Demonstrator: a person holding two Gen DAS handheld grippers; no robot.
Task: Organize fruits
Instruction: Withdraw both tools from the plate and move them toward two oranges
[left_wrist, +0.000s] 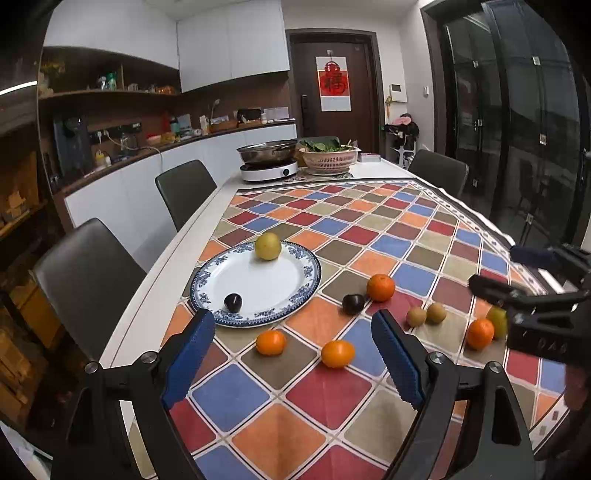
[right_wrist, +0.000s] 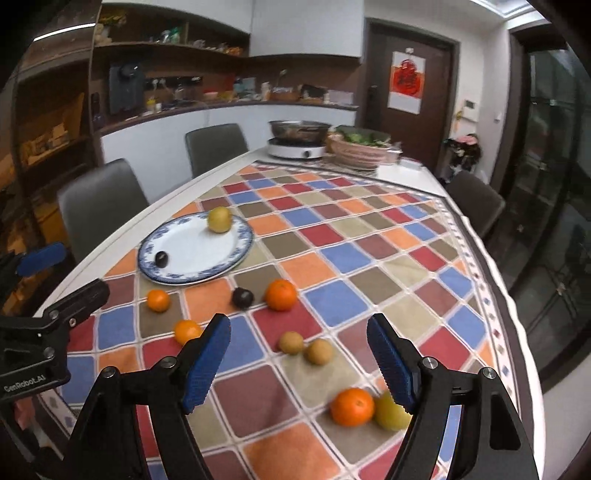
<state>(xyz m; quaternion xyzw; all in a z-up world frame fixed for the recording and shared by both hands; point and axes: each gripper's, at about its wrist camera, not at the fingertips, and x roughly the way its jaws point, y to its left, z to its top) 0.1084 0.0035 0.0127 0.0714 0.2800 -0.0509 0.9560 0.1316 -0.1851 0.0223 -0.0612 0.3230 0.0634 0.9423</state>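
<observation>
Fruit lies scattered on a checkered desk beside a blue-rimmed plate.

The plate holds a yellow pear and a dark plum; four oranges, another plum, two kiwis and a second pear rest on the cloth. The left gripper and right gripper hover spread wide, holding nothing.

Printed in pale letters on the black plastic body of the left gripper: "GenRobot.AI". Hung on the dark brown door: white-and-red paper poster bearing "福".
</observation>
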